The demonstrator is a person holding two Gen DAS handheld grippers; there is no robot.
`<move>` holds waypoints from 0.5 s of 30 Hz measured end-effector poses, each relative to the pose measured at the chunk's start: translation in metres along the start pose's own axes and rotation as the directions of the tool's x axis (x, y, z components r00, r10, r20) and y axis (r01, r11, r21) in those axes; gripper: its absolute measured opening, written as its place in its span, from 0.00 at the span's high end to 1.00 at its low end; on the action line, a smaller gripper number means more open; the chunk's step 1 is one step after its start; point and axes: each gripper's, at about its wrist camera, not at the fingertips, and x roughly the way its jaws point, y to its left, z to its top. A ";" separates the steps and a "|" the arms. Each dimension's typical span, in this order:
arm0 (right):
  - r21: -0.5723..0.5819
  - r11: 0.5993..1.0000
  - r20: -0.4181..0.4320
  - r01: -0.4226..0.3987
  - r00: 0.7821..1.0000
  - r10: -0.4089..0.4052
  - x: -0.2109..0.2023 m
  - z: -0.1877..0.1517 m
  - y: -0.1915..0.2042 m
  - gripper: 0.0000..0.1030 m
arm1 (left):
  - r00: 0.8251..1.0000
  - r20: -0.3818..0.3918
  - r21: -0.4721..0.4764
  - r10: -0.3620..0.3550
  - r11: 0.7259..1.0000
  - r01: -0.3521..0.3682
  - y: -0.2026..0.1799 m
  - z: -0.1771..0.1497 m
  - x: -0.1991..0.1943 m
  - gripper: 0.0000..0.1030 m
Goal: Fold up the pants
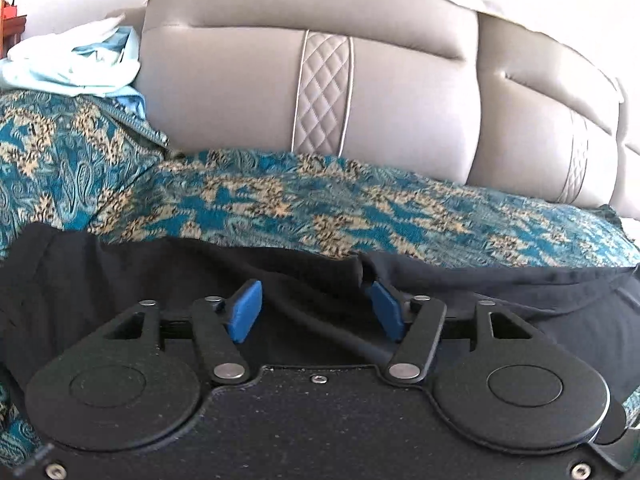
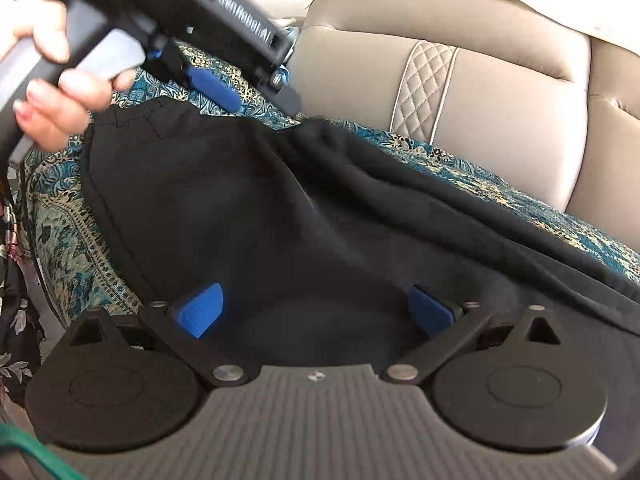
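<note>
The black pants [image 2: 248, 208] lie spread on a teal patterned cover [image 2: 64, 216] over a sofa seat. In the left wrist view the pants [image 1: 120, 272] fill the foreground, their far edge wrinkled. My left gripper [image 1: 316, 310] is open, its blue pads over the cloth with nothing held between them. It also shows in the right wrist view [image 2: 216, 84], held in a hand above the pants' far left corner. My right gripper [image 2: 316, 312] is open wide, low over the near part of the pants, and empty.
The beige leather sofa backrest [image 1: 320, 92] rises behind the seat. A heap of light blue and white cloth [image 1: 76, 60] lies at the far left on the teal cover [image 1: 280, 200]. A floral garment [image 2: 12, 312] shows at the left edge.
</note>
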 end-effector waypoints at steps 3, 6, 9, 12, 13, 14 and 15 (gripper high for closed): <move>0.002 1.000 0.004 0.007 1.000 -0.007 -0.001 -0.002 0.002 0.00 | 1.000 -0.022 0.048 0.014 0.999 -0.013 -0.007 -0.002 0.005 0.49; 0.005 1.000 0.010 0.012 1.000 -0.012 -0.001 -0.004 0.003 0.00 | 0.998 -0.066 0.088 0.020 0.996 -0.014 -0.016 -0.008 0.020 0.69; 0.004 1.000 0.016 0.016 1.000 -0.016 -0.003 -0.006 0.004 0.00 | 0.996 -0.093 0.069 0.010 0.998 -0.003 -0.024 -0.005 0.043 0.74; 0.005 1.000 0.017 0.013 1.000 -0.013 -0.004 -0.007 0.003 0.00 | 0.996 -0.091 0.058 0.002 0.998 0.003 -0.038 0.004 0.070 0.74; 0.004 1.000 0.017 0.013 1.000 -0.013 -0.004 -0.007 0.003 0.00 | 0.995 -0.100 0.066 0.010 0.998 -0.003 -0.043 0.007 0.082 0.73; 0.004 1.000 0.017 0.013 1.000 -0.013 -0.004 -0.007 0.003 0.00 | 0.993 -0.118 0.077 0.029 0.997 -0.020 -0.048 0.010 0.099 0.72; 0.004 1.000 0.016 0.012 1.000 -0.013 -0.004 -0.007 0.003 0.00 | 0.989 -0.135 0.087 0.065 0.995 -0.053 -0.051 0.013 0.116 0.72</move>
